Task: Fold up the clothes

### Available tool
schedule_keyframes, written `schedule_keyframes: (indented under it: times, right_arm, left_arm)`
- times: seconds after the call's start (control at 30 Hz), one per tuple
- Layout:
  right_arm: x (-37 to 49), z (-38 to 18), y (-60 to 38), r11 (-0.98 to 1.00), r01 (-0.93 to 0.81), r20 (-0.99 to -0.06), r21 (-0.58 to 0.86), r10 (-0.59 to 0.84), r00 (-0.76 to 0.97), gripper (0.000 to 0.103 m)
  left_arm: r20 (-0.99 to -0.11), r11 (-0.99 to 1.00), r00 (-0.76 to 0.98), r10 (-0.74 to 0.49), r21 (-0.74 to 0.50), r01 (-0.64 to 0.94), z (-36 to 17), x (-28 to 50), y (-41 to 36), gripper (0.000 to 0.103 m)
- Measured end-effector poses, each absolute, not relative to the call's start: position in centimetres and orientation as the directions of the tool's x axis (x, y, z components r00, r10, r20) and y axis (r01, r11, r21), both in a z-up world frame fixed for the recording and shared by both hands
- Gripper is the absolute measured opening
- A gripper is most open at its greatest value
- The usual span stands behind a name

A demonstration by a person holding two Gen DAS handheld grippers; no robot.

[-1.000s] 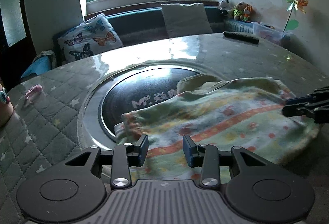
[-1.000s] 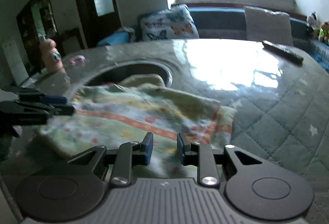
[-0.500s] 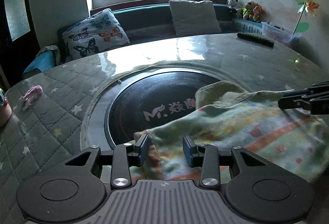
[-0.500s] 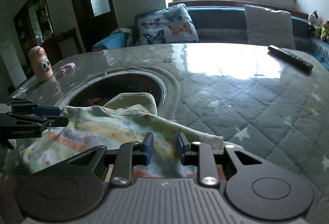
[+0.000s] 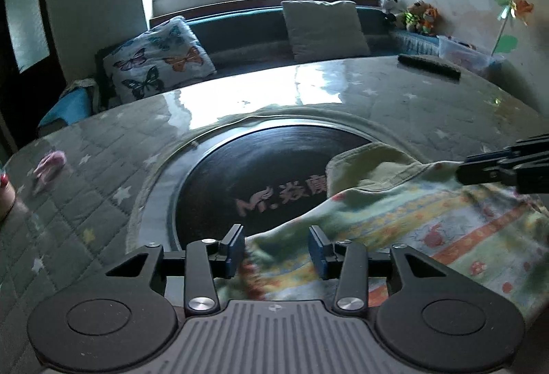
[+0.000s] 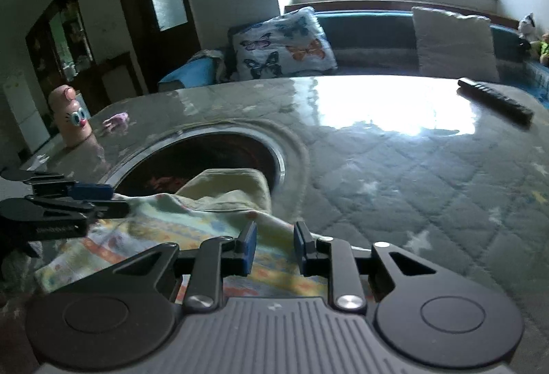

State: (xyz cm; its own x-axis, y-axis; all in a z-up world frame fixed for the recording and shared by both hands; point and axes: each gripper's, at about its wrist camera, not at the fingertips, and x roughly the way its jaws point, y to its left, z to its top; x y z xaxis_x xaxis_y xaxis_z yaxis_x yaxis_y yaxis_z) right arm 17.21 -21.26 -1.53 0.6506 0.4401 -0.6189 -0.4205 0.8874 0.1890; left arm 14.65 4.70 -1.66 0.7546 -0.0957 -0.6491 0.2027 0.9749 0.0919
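Quilted grey round table point(image 5: 103, 175) carries my pastel patterned cloth garment point(image 5: 429, 230). Its corner lies between my left gripper point(image 5: 276, 248), jaws opening; my right gripper point(image 6: 272, 247) stays narrow above its edge.

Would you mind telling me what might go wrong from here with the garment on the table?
1. The left gripper is opening, so the patterned garment corner between its pads may drop unevenly.
2. The garment drapes over the recessed cooktop rim and could sag or snag there.
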Motion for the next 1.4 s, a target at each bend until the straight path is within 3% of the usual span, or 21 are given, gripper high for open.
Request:
schedule_keyframes:
  times: [0.23,0.5,0.93,1.03,1.4]
  right_arm:
    - [17.5,-1.6,-20.6,0.894,-0.409,-0.621,0.184,0.428,0.657,0.023]
    - [17.7,-1.9,-18.5,0.880,-0.446,-0.641,0.163,0.438,0.630,0.023]
    - [11.5,-0.7,-18.4,0.832,-0.541,-0.618,0.126,0.492,0.613,0.026]
    - [9.9,-0.7,-18.2,0.820,-0.560,-0.614,0.117,0.503,0.609,0.034]
    - [6.0,-1.3,-16.9,0.795,-0.603,-0.606,0.061,0.510,0.611,0.034]
  left_arm:
    - [-0.646,0.971,0.756,-0.107,0.095,0.219,-1.3,15.5,3.6,0.051]
    - [-0.665,0.973,0.742,-0.080,0.108,0.202,-2.1,16.4,3.2,0.052]
    - [-0.599,0.973,0.793,-0.111,0.099,0.210,-0.3,12.5,3.4,0.090]
    - [-0.581,0.975,0.806,-0.113,0.092,0.203,0.0,11.5,3.5,0.103]
    - [-0.588,0.980,0.802,-0.101,0.083,0.183,0.6,9.7,3.0,0.103]
